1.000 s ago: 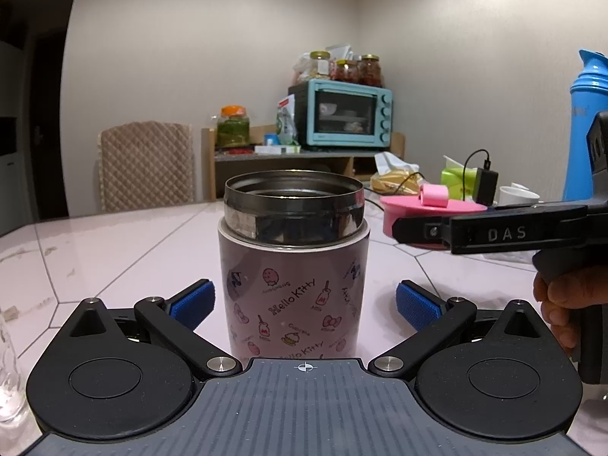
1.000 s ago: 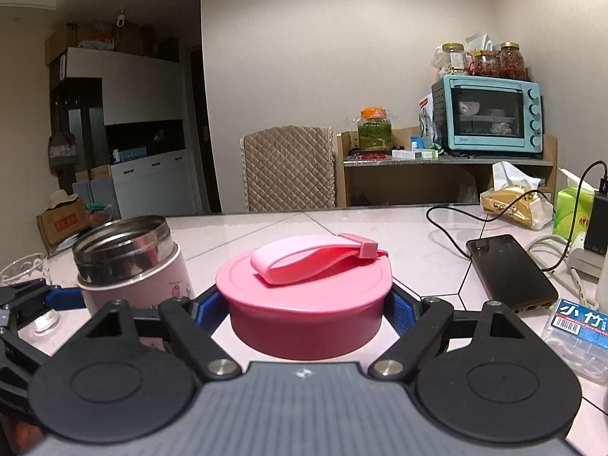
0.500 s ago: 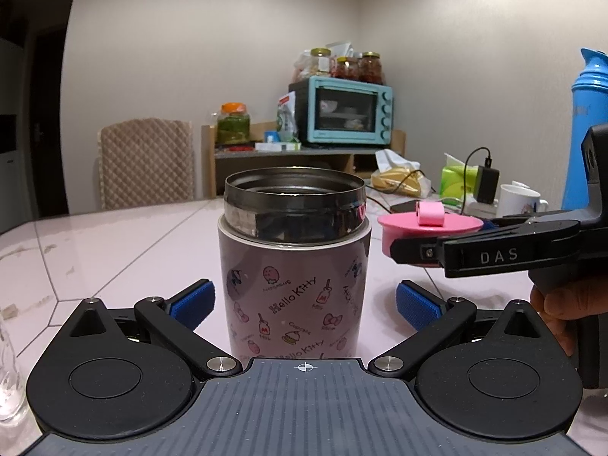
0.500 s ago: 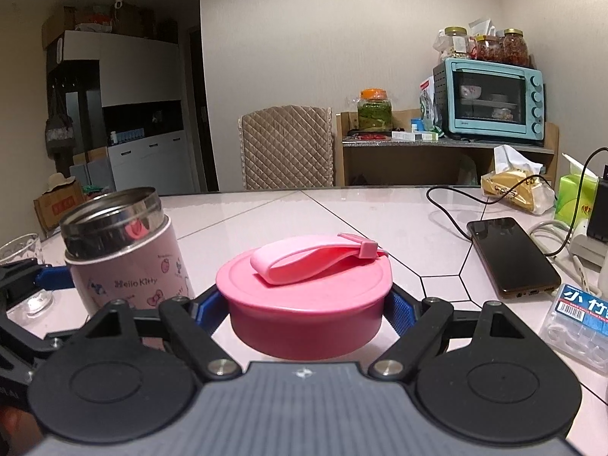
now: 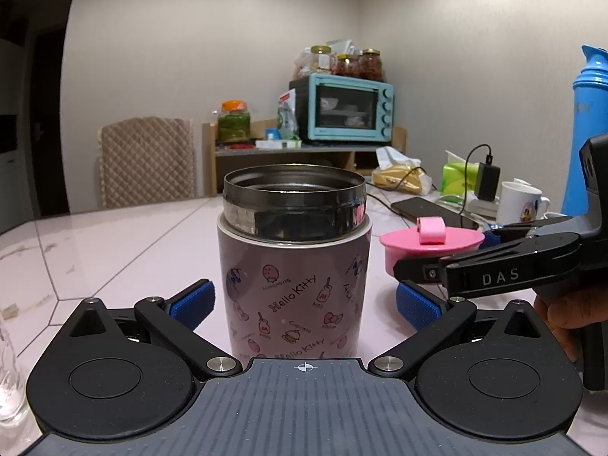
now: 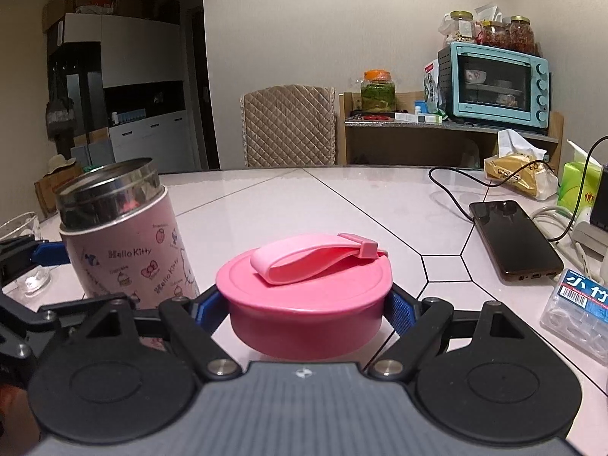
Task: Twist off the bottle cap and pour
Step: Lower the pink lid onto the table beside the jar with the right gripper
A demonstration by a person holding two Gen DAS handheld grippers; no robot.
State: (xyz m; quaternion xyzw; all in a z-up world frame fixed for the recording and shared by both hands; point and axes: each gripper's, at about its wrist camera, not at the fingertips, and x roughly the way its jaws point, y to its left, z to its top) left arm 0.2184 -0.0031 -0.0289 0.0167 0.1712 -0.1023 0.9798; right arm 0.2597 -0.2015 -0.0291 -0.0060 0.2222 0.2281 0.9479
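A pink Hello Kitty flask (image 5: 292,296) with an open steel mouth stands upright on the table (image 6: 342,197). It sits between the blue pads of my left gripper (image 5: 304,306), which is open, with a small gap on each side. My right gripper (image 6: 306,309) is shut on the pink cap (image 6: 304,292), its pads pressing the cap's sides and the carry strap lying flat on top. In the left wrist view the cap (image 5: 402,243) hangs low to the right of the flask, apart from it. Whether it touches the table I cannot tell.
A clear glass (image 6: 22,250) stands left of the flask. A phone (image 6: 513,239) on a cable, a plastic box (image 6: 577,311), a white mug (image 5: 520,201) and a tall blue bottle (image 5: 589,133) crowd the right side. A chair (image 6: 288,125) and a shelf with a toaster oven (image 6: 494,83) stand behind.
My right gripper has sunk with the cap, which now sits lower beside the flask. The left gripper and the flask have not moved.
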